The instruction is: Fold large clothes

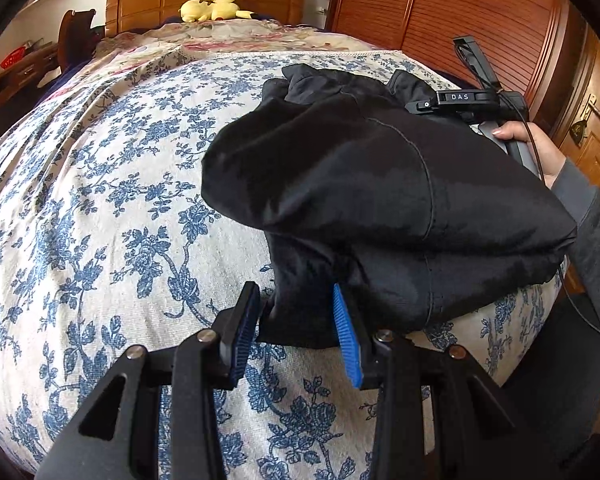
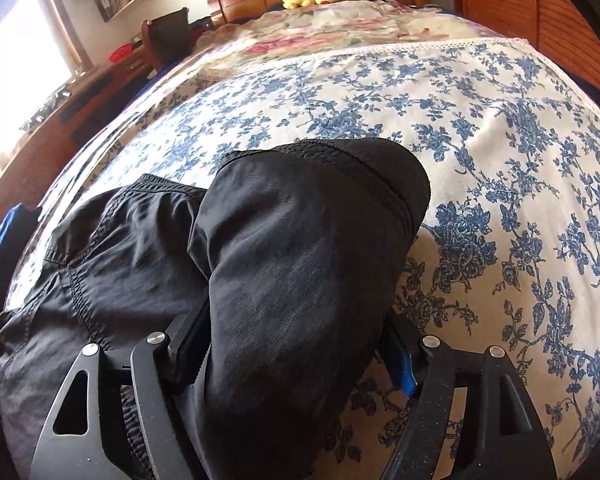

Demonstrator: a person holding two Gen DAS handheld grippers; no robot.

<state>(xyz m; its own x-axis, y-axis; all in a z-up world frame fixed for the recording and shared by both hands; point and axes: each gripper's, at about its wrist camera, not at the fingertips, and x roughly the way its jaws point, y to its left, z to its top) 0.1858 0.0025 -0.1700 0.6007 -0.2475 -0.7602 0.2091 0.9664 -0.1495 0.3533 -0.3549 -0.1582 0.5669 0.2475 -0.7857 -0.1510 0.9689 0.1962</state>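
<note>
Care is needed: the black clothes (image 1: 380, 184) should be laid flat on the bed (image 1: 100, 200), with the left tool (image 1: 296, 332) spread wide around a corner and the right tool (image 2: 296, 360) spread around a fold.

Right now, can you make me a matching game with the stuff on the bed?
Things:
1. black garment
2. yellow plush toy
3. bedspread
4. left tool

Descriptions:
A. white with blue flowers
B. lying by the headboard
C. wide open around a cloth corner
D. bunched up near the bed's foot

Pairs: 1-D, 2-B, 3-A, 4-C
</note>
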